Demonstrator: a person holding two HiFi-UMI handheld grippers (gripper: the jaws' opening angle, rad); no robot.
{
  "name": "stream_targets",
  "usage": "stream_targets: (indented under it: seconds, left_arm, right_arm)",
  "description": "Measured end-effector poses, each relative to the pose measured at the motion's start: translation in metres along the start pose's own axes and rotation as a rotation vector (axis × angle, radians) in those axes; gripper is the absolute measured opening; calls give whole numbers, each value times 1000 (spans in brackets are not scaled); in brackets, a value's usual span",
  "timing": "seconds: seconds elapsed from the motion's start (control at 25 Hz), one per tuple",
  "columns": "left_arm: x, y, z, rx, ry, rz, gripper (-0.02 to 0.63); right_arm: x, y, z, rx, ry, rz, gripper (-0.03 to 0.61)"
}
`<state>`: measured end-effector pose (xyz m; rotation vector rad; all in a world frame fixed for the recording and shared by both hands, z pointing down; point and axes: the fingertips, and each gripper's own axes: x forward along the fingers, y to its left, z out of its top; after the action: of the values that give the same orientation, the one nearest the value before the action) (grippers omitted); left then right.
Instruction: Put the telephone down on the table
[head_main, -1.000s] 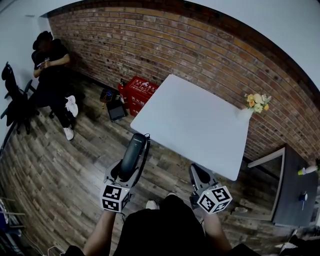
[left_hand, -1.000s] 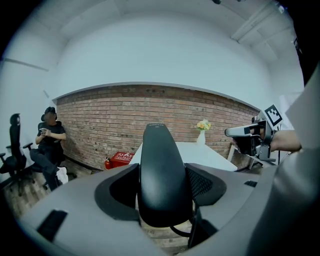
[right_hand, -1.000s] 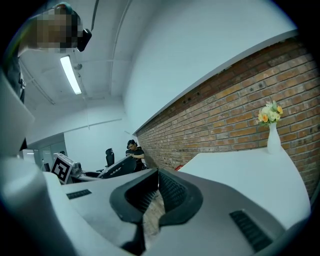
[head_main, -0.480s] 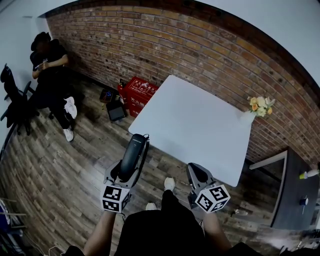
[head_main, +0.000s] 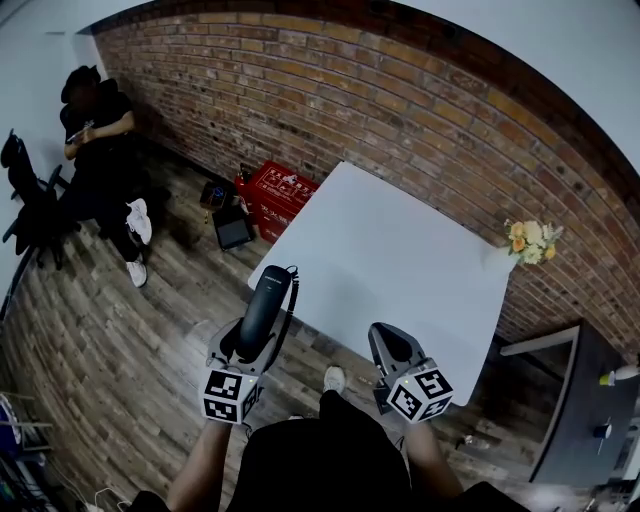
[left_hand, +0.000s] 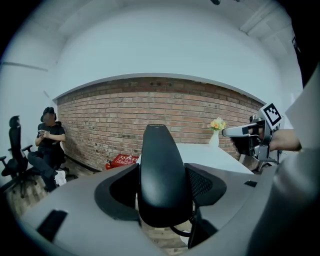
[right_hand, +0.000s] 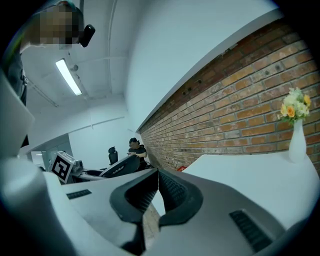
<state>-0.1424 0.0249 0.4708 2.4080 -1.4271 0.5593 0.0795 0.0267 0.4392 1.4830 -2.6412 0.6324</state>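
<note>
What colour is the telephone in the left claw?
Black all over. The telephone shows best in the left gripper view.

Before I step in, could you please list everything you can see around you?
telephone handset: one, black, clamped in the left tongs
table: one, white, ahead by the brick wall
vase of flowers: one, white with yellow and orange blooms, table's far right corner
crate: one, red, on the floor left of the table
case: one, black, on the floor beside the crate
seated person: one, in black, far left
office chair: one, black, beside that person
cabinet: one, dark, right of the table
left tongs: one, grey, closed on the handset
right tongs: one, grey, shut and empty, at the table's near edge
</note>
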Motion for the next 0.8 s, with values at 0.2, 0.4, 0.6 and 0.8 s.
stream_targets:
  seconds: [0.2,0.4,0.6,0.8]
  left_arm:
    - [34,-2,14,-5,15,20,279]
    - [66,-11,32,-5,12,44,279]
    - [98,-20,44,-6,17,58,279]
    - [119,-26,49,-15,31,52,279]
  right_arm:
    - [24,-32,15,-4,14,32,23]
    - [41,-65,27,-12,26,69,23]
    - [55,-96,34,-16,36,97,23]
    - [66,-116,41,-8,38,113,23]
